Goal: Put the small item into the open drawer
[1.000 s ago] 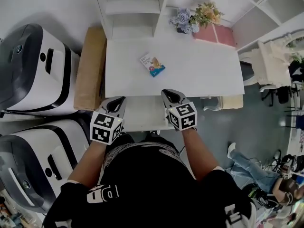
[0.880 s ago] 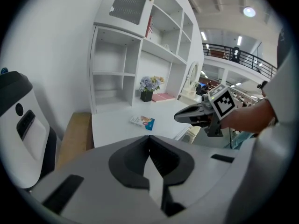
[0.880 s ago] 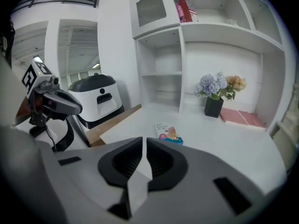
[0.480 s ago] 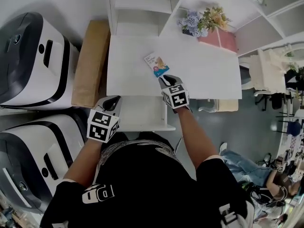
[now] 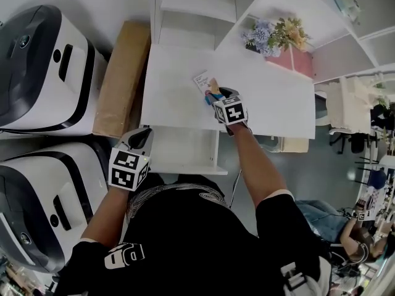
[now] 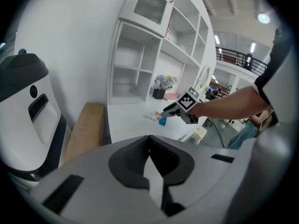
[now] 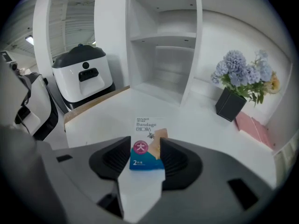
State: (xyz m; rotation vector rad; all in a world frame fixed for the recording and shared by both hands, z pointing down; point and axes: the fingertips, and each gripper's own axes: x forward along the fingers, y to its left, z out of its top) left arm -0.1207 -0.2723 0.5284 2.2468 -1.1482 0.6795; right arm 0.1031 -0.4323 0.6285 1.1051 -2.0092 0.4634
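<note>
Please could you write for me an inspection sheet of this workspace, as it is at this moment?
Surface: white desk, mostly bare.
Job's things: bandage packet flat on the desk; drawer pulled open under the front edge.
Clutter: flower pot and pink book at the back.
Grippers: left gripper shut, empty, beside the drawer; right gripper open, jaws have just been opening, packet between them.
Cables: perhaps a thin cord under the right arm.
Surroundings: two white machines, cardboard box, shelves.

The white worktop (image 5: 271,106) carries a small bandage box (image 7: 145,129) lying flat towards its front, while a black pot of flowers (image 7: 230,104) and a flat pink item (image 7: 255,128) sit side by side at its back right corner.
</note>
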